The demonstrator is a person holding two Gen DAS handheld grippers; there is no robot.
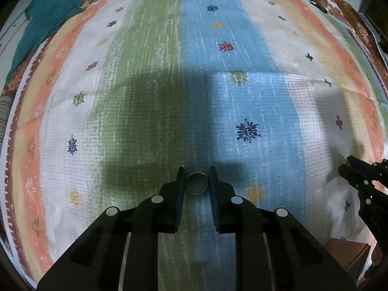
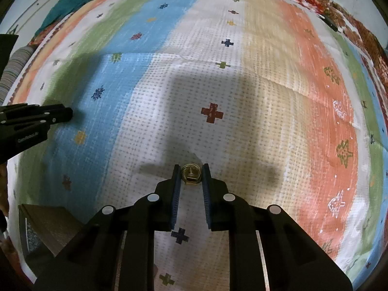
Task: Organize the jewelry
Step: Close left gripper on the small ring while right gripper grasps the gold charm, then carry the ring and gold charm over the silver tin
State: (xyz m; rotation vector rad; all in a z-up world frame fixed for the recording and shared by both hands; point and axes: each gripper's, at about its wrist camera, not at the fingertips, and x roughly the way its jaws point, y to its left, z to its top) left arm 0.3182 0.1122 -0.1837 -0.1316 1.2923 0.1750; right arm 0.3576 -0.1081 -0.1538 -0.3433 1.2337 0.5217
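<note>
Fingers of the left gripper are seen at lower centre of the left wrist view, drawn in narrow around a thin plain ring, which is clamped between the ribbed pads. The ring is presented face-on as an open circle, with a small gap visible in its lower left edge. Behind it a striped cloth is spread, banded in green, blue, white and orange and dotted with small snowflake and cross motifs. A broad shadow is cast across the green and blue bands at mid-frame. The right gripper is seen at the right edge, with something small and pale caught at its tip. A teal fabric is bunched in the upper left corner.

In the right wrist view, the right gripper is shown at lower centre, its fingers closed narrow on a gold ornate ring with a raised setting, held between the pads. The white band of the striped cloth lies behind it, with a red cross motif printed above. The left gripper is seen at the left edge, over the blue band. A brown box is partly seen at lower left.
</note>
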